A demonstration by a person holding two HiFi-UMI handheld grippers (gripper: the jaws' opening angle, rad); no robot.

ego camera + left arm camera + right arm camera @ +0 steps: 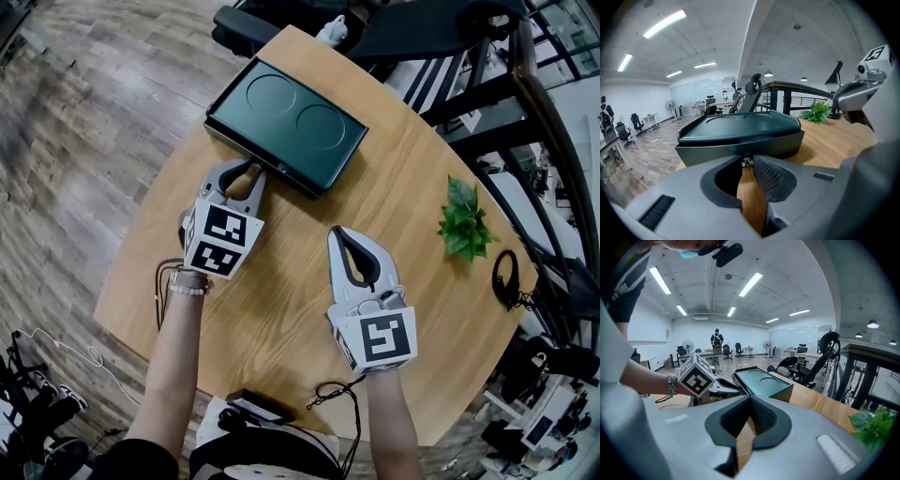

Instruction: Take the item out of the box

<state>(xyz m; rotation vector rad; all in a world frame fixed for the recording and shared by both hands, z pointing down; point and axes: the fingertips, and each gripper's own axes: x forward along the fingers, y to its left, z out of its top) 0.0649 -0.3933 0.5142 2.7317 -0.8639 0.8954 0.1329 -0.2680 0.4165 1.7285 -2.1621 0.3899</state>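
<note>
A shut dark green box (pixel 286 122) with two round dents in its lid lies at the far side of the round wooden table (pixel 281 319). Nothing inside it can be seen. My left gripper (pixel 246 171) sits at the box's near edge. In the left gripper view the box (pixel 740 126) fills the middle, and the left gripper (pixel 747 161) has its tips closed on a small metal clasp (pixel 747 162) at the box front. My right gripper (pixel 343 234) rests shut and empty over bare wood, right of the left one. From the right gripper (pixel 750 398) the box (pixel 761 380) lies ahead.
A small green plant (pixel 466 220) stands at the table's right side. A black looped object (pixel 506 277) lies near the right rim. A black device (pixel 258 405) with cables sits at the near edge. Office chairs and a dark railing stand beyond the table.
</note>
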